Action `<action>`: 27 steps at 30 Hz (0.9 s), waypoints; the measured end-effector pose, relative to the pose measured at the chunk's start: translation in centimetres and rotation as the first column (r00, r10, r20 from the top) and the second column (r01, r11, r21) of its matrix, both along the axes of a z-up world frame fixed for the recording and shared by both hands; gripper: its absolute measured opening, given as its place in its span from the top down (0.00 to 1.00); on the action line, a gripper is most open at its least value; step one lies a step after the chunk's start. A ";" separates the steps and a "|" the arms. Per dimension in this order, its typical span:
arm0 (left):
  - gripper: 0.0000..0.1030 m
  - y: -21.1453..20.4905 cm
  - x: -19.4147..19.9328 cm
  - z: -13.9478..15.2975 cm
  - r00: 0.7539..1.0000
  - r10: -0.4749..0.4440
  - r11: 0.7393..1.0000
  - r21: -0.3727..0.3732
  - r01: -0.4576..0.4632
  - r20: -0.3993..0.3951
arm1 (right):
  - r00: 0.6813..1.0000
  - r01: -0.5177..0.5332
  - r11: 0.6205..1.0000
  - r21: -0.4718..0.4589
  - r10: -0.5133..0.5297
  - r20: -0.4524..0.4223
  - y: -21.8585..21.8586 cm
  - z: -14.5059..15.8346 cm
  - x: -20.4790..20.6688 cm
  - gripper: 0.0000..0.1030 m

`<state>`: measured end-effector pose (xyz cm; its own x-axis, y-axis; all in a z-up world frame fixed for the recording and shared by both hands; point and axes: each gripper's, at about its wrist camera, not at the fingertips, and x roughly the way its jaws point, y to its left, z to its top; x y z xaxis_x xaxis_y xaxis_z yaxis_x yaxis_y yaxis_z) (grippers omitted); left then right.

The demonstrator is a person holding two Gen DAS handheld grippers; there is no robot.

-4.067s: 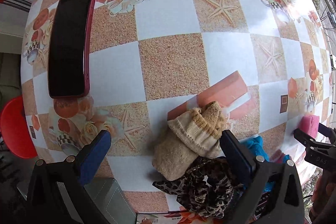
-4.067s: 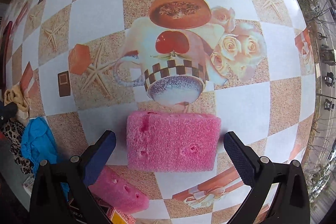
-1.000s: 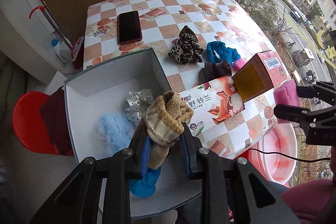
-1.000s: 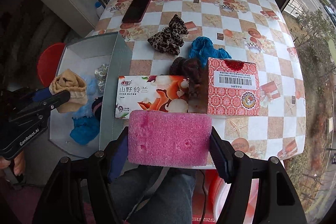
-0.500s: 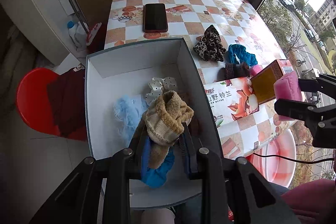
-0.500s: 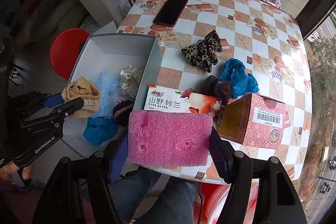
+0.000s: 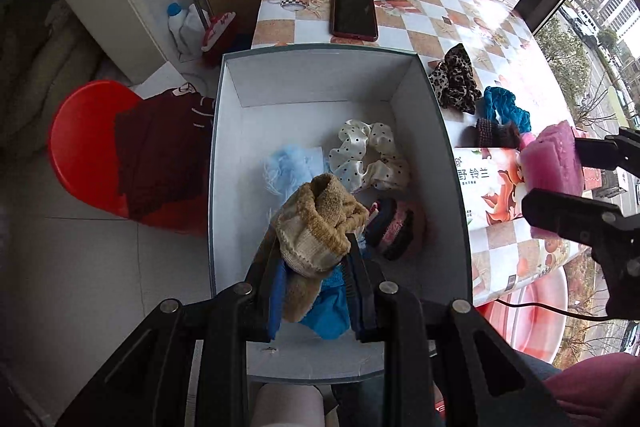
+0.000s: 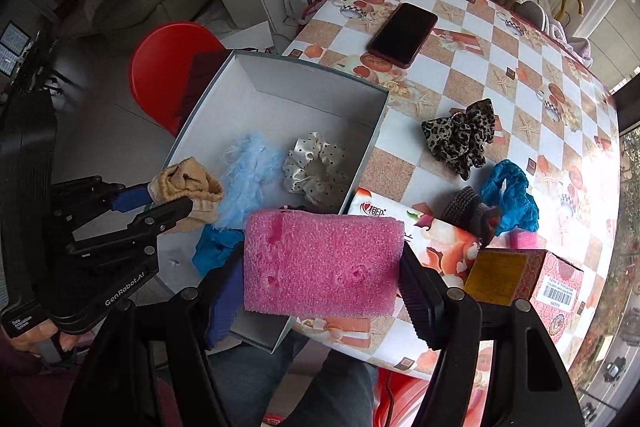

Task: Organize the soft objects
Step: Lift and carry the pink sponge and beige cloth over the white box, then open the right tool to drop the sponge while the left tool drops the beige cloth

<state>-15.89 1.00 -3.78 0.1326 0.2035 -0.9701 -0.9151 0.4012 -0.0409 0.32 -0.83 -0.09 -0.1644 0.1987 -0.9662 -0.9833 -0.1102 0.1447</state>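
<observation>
The rectangular pink foam sponge [image 8: 322, 263] is held above the near table edge, beside the near right corner of the open white cardboard box [image 7: 320, 87]; its long axis runs left to right, spanning the wide-set jaws of the right gripper [image 8: 322, 281], which clamp its two ends. The beige knitted sock [image 7: 320, 223] hangs over the near part of the box, cuff up and length pointing down. The left gripper [image 7: 316, 291] is pinched nearly together on the sock.

Porous pink foam sponge [image 8: 322, 263], fuzzy knit sock [image 7: 318, 223]
</observation>
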 end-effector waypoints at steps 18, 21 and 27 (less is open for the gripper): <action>0.72 0.1 -0.6 -1.1 0.999 0.030 0.999 -0.034 -0.030 -0.024 | 0.996 -0.090 0.996 -0.007 0.089 -0.024 2.4 -0.5 -3.6 0.31; 0.72 0.1 -0.6 -1.2 0.999 0.029 0.999 -0.039 -0.030 -0.025 | 0.996 -0.091 0.996 -0.009 0.090 -0.026 2.6 -0.7 -3.7 0.31; 0.72 0.0 -0.5 -1.4 0.999 0.027 0.999 -0.044 -0.029 -0.031 | 0.996 -0.088 0.996 -0.010 0.088 -0.028 2.7 -0.8 -3.8 0.31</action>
<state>-16.42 1.05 -5.17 0.0973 0.1629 -0.9818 -0.9270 0.3739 -0.0298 -3.48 1.88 -0.87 -0.2071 0.1711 -0.9632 -0.9656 -0.1940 0.1732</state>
